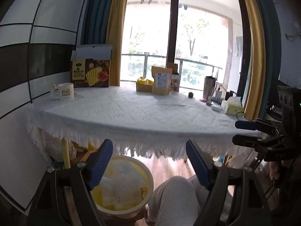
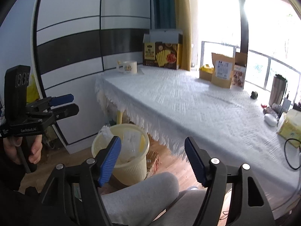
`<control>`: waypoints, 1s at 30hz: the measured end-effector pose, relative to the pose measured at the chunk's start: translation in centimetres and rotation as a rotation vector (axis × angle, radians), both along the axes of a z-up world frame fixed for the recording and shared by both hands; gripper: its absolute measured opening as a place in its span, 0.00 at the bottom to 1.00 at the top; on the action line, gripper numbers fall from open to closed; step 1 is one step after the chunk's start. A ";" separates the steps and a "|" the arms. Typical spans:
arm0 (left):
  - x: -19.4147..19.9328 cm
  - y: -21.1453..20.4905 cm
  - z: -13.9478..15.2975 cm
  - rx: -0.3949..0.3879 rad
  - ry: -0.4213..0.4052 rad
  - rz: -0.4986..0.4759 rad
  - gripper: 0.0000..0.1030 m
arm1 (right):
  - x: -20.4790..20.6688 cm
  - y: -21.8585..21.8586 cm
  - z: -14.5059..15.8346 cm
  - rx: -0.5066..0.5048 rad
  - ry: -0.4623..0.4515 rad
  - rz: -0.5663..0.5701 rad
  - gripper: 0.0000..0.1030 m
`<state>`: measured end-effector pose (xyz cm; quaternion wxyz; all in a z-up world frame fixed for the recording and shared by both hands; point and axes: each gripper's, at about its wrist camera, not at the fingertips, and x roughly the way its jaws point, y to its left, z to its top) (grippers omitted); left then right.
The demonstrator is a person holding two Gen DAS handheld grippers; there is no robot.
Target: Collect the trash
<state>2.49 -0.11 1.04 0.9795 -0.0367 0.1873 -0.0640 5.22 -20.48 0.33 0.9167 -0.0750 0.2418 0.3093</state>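
Note:
A cream waste bin [image 1: 148, 171] stands on the floor under the table's near edge, filled with white and yellow wrappers [image 1: 122, 186]. It also shows in the right wrist view [image 2: 131, 167]. My left gripper [image 1: 149, 164] is open and empty, above and just right of the bin; it also shows in the right wrist view [image 2: 70, 104]. My right gripper [image 2: 152, 160] is open and empty, above the person's knee beside the bin; it also shows in the left wrist view [image 1: 237, 132].
A table with a white fringed cloth [image 1: 131, 111] carries a mug [image 1: 65, 92], a brown cracker box [image 1: 90, 73], kraft pouches [image 1: 161, 81], a steel tumbler [image 1: 209, 86] and a tissue pack [image 1: 233, 106]. The person's grey-trousered leg [image 2: 143, 195] is below.

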 end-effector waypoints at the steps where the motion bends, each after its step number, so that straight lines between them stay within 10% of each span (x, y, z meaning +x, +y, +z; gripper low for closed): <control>1: -0.1 -0.1 0.2 0.001 -0.007 0.000 0.79 | -0.1 -0.1 0.4 0.002 -0.007 -0.002 0.69; 16: -0.5 -0.3 2.3 0.022 -0.148 0.040 0.90 | -1.3 -1.1 5.9 0.077 -0.098 -0.010 0.85; 30: 0.6 0.7 1.3 0.006 -0.147 0.013 0.92 | 2.0 1.0 3.5 0.071 -0.042 0.001 0.88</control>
